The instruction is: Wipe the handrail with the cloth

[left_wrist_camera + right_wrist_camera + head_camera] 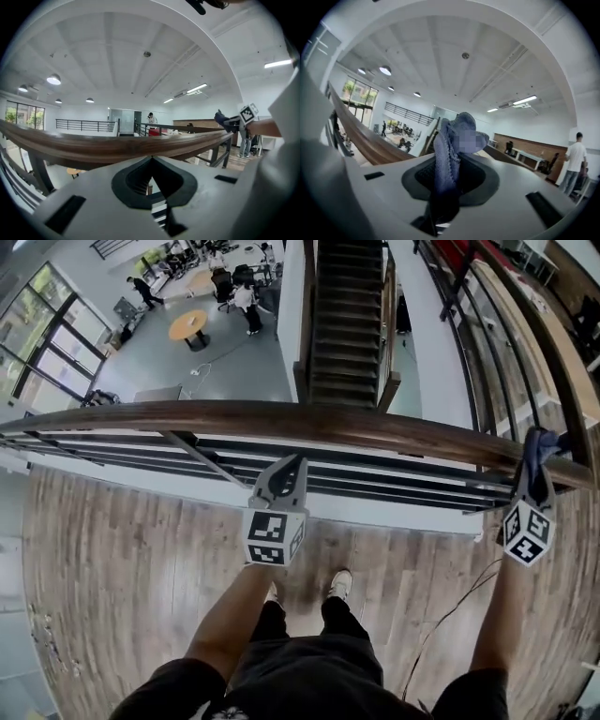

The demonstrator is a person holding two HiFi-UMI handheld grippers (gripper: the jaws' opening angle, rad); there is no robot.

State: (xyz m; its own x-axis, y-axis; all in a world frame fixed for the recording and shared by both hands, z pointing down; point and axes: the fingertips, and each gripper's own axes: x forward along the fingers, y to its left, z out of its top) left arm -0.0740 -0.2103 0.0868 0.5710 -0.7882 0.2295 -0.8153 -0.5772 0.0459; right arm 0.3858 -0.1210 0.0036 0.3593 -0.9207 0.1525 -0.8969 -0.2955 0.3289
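Note:
A brown wooden handrail (309,422) runs across the head view from left to right above black railing bars. My left gripper (291,468) points at it near the middle, just short of the wood, jaws shut with nothing between them. In the left gripper view the handrail (122,146) crosses just beyond the closed tips of my left gripper (151,161). My right gripper (537,465) is at the rail's right end, shut on a dark blue cloth (541,448) that sits at the rail. The cloth (449,147) stands bunched up out of my right gripper (451,165); the handrail (361,136) recedes to its left.
Black bars (375,474) run under the rail. Beyond it is a drop to a lower floor with a staircase (345,324), a round table (189,324) and people. A thin cable (450,610) lies on the wooden floor beside the person's shoes (339,585).

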